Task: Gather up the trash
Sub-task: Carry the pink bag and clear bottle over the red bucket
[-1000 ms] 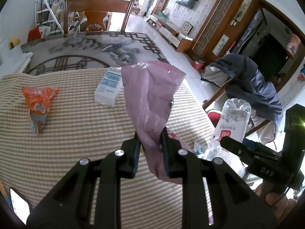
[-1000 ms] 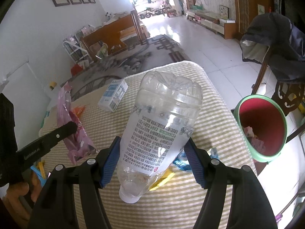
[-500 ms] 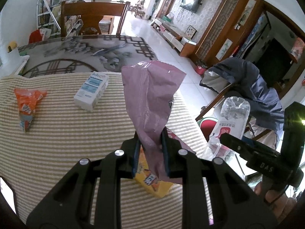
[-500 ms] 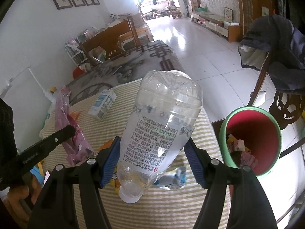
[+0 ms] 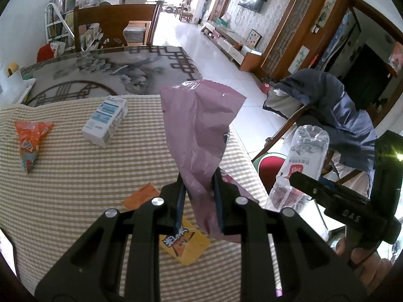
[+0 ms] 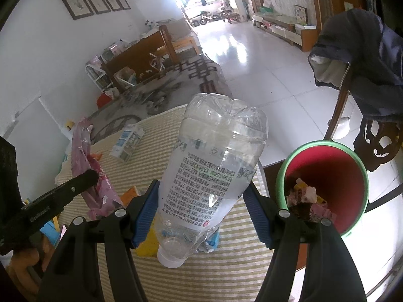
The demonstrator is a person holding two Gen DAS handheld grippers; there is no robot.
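My left gripper (image 5: pixel 199 201) is shut on a pink plastic bag (image 5: pixel 199 130) and holds it up above the striped tablecloth (image 5: pixel 75 176). My right gripper (image 6: pixel 201 214) is shut on a clear plastic bottle (image 6: pixel 214 166), cap end toward the camera, above the table's right edge. The bottle also shows in the left wrist view (image 5: pixel 302 158). A trash bin (image 6: pixel 325 186) with a green rim and red inside stands on the floor right of the table, with some trash in it. The pink bag also shows at left in the right wrist view (image 6: pixel 85 163).
On the cloth lie a white-and-blue carton (image 5: pixel 105 120), an orange snack wrapper (image 5: pixel 30 141), a yellow-orange wrapper (image 5: pixel 183 244) and a small orange scrap (image 5: pixel 141 196). A chair draped with a dark jacket (image 6: pixel 365 63) stands beyond the bin. A wooden chair (image 5: pixel 113 25) stands at the far end.
Both grippers have moved right toward the table's edge, each holding its item. The bin has come closer in the right wrist view and the yellow-orange wrapper has come into view under the left gripper.
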